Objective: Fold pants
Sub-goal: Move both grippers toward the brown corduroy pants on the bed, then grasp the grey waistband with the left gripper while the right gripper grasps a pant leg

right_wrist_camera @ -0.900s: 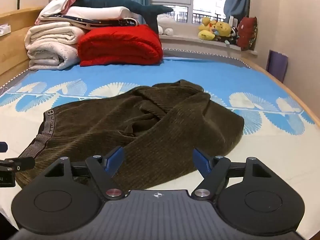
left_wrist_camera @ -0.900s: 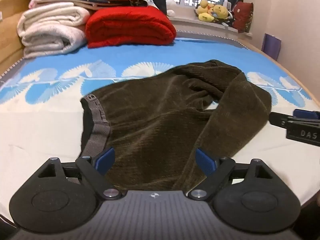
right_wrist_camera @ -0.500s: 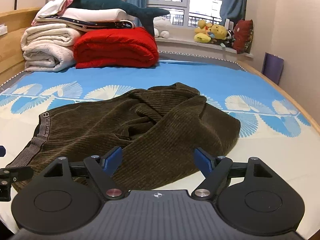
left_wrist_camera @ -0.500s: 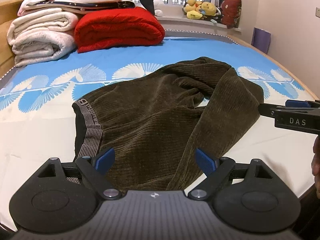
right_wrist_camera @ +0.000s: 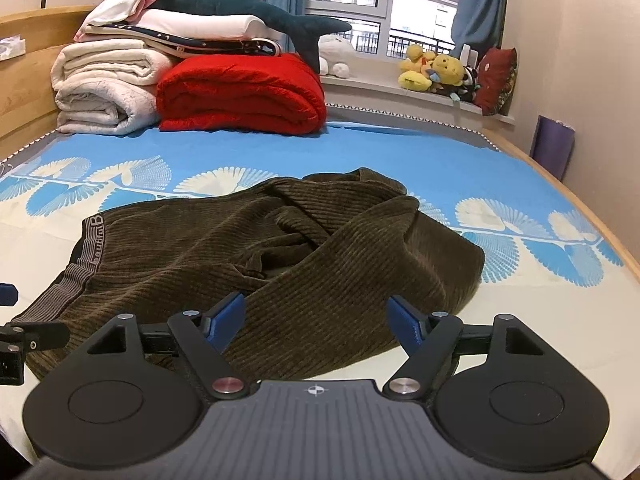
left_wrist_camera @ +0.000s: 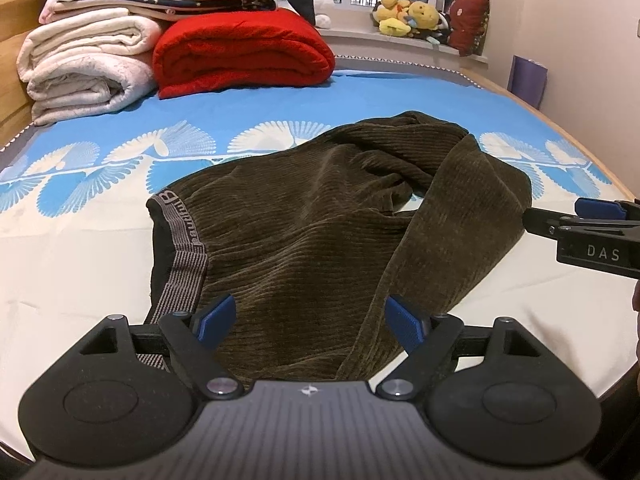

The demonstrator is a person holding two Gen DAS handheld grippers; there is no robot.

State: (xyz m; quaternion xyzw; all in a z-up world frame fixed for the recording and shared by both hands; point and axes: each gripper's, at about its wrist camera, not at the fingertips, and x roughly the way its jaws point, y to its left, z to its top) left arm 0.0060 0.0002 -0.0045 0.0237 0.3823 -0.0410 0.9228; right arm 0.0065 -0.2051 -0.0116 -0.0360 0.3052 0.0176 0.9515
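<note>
Dark olive corduroy pants [left_wrist_camera: 304, 236] lie crumpled on the bed, grey waistband [left_wrist_camera: 182, 248] to the left, legs bunched and crossed to the right [right_wrist_camera: 360, 248]. My left gripper [left_wrist_camera: 312, 322] hovers open above the near edge of the pants close to the waistband, nothing between its blue pads. My right gripper [right_wrist_camera: 318, 322] is open too, above the near edge of the folded leg. The right gripper's fingers [left_wrist_camera: 580, 220] show at the right rim of the left wrist view; the left gripper's fingers [right_wrist_camera: 24, 330] show at the left rim of the right wrist view.
The bed sheet [left_wrist_camera: 80, 264] is cream near me and blue with white fan prints farther off. Folded white quilts [left_wrist_camera: 84, 64], a red blanket [left_wrist_camera: 244, 48] and a plush shark [right_wrist_camera: 248, 8] are stacked at the head. Soft toys [right_wrist_camera: 436, 68] sit on the windowsill; a wooden bed rail [right_wrist_camera: 580, 196] runs along the right.
Both grippers have drawn back a little from the pants and tilted up, so more of the room shows. The pants lie unchanged and both grippers stay open.
</note>
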